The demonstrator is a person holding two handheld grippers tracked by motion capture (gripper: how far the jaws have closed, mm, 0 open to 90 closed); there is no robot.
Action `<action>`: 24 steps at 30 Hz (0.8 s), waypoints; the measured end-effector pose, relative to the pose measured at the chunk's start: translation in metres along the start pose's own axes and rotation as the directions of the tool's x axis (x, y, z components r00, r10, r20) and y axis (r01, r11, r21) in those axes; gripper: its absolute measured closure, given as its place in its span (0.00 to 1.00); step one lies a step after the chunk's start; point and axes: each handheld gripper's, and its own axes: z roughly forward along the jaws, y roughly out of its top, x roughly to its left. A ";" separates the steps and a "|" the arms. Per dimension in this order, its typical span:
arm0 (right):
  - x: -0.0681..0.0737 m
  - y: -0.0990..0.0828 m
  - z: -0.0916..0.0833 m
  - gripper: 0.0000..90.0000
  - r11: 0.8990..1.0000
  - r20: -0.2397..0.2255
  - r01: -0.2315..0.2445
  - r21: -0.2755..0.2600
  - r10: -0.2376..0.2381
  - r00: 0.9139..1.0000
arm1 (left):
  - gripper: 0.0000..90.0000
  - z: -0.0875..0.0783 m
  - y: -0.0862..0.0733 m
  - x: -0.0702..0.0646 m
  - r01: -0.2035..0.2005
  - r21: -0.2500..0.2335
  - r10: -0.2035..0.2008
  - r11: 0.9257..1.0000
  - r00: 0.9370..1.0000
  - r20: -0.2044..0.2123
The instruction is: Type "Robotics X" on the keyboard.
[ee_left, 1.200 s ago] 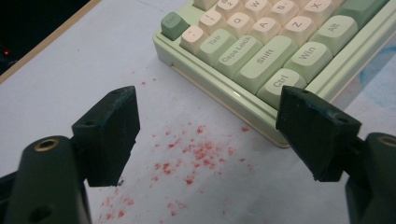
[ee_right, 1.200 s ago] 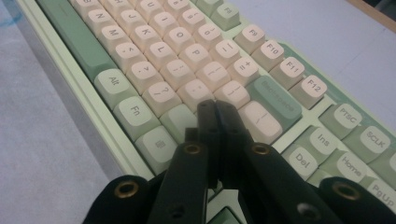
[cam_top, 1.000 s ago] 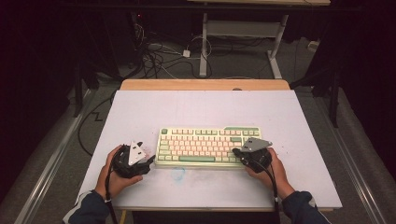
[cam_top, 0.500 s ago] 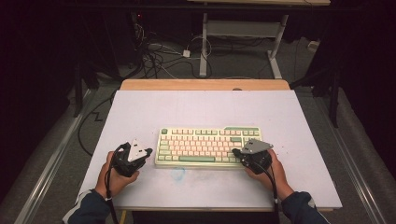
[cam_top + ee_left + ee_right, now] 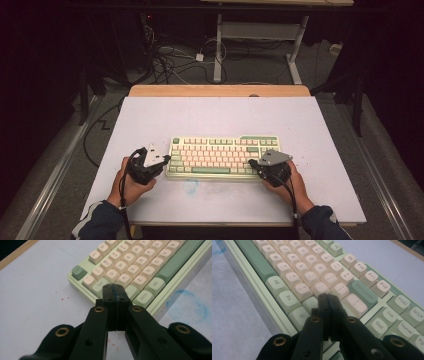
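Keyboard (image 5: 222,156), pale green and cream, lies near the bench's (image 5: 150,115) front edge, midway along. The left tool (image 5: 115,287) at its left end and right tool (image 5: 327,297) over its right keys are both closed, empty. Likely rigid, fairly heavy; grip the case ends, not loose keycaps.

I see left gripper (image 5: 162,159): black, grey three-cornered plate, black cable | right gripper (image 5: 253,163): same | my jaws: black, brass-ringed screw holes | sleeves (image 5: 102,223): dark blue

Left gripper (image 5: 161,159) jaws just closed, nothing between; shifted toward keyboard (image 5: 220,156) left edge.
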 end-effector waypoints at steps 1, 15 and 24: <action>0.000 0.000 0.000 1.00 1.000 -0.001 -0.001 -0.001 0.001 1.000 | 0.97 0.001 0.001 -0.002 -0.006 0.002 0.006 1.000 1.000 0.006; -0.001 0.000 0.000 1.00 1.000 -0.003 -0.006 -0.001 0.006 1.000 | 0.97 0.024 0.003 -0.020 -0.038 0.039 0.036 0.999 0.998 0.048; -0.001 0.000 0.000 1.00 1.000 -0.002 -0.003 -0.002 0.003 1.000 | 0.97 0.034 0.006 -0.025 -0.048 0.042 0.046 0.998 0.997 0.060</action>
